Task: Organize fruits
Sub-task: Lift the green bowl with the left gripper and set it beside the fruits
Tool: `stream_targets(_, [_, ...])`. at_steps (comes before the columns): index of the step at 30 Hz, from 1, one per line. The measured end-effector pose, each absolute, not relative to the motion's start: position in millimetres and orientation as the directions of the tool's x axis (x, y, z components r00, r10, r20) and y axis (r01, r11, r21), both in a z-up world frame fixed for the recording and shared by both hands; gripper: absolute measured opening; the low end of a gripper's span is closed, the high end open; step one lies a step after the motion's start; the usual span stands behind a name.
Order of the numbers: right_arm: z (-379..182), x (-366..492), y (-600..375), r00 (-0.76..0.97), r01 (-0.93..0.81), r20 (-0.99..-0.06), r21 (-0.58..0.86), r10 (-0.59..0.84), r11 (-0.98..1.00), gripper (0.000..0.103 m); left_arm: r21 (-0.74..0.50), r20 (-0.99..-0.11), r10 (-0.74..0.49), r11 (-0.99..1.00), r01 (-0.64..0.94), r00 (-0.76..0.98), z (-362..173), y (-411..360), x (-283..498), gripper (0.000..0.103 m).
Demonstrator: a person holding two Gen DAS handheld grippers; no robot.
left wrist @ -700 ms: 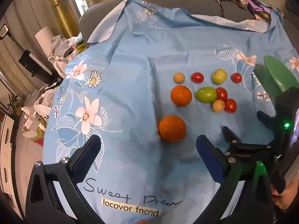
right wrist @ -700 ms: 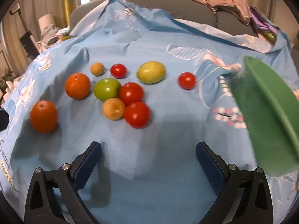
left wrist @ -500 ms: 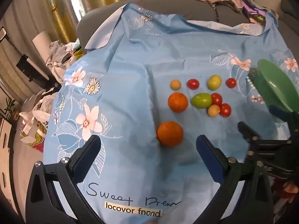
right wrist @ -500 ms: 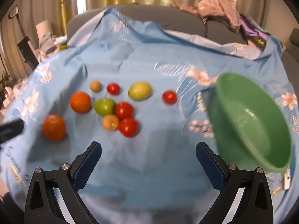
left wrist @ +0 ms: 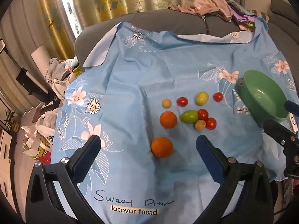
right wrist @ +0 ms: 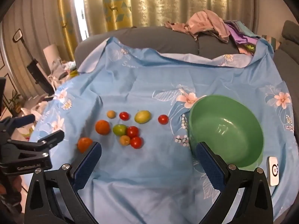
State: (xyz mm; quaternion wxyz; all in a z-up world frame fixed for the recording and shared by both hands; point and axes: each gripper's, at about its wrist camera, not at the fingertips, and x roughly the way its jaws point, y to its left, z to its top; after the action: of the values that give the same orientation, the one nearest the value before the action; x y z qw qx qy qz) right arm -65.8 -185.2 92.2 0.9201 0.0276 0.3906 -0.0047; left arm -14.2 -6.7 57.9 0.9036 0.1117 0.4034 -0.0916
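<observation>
I count ten fruits on the light-blue floral cloth (right wrist: 149, 85), none in the round green plastic bowl (right wrist: 226, 130).

- 2 round oranges: near one (left wrist: 161, 147), far one (left wrist: 168, 119).
- 4 small red tomatoes: back row (left wrist: 182, 101) and (left wrist: 218, 97), cluster (left wrist: 203, 114) and (left wrist: 211, 123).
- 2 small tan round fruits: (left wrist: 166, 103) and (left wrist: 200, 125).
- 1 green oval fruit (left wrist: 189, 116), touching a red tomato.
- 1 yellow-green oval fruit (left wrist: 201, 98), back row.

Bowl sits on the cloth to the right of the fruit, apart from it. A small white device (right wrist: 274, 170) lies just beside it.

My left gripper (left wrist: 148, 148) has its fingers spread wide, nothing between them, near orange just ahead. My right gripper (right wrist: 148, 154) is also spread wide and unloaded, its right finger (right wrist: 209, 165) overlapping the bowl's near rim in view; contact not clear.
</observation>
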Motion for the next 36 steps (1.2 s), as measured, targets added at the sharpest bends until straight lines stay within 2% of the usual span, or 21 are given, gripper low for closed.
stream_targets(14, [110.8, -83.9, -183.3, 0.719, 0.032, -0.695, 0.054, 0.014, 0.998, 0.102, 0.115, -0.709, -0.136, 0.946, 0.303, 0.692, 83.6, -9.5, -39.5, 0.102])
stream_targets(36, [118.2, -94.1, -180.1, 0.733, 0.03, -0.68, 0.047, 0.01, 0.998, 0.102, 0.13, -0.701, -0.137, 0.94, 0.315, 0.7, 88.9, -9.4, -45.7, 0.102])
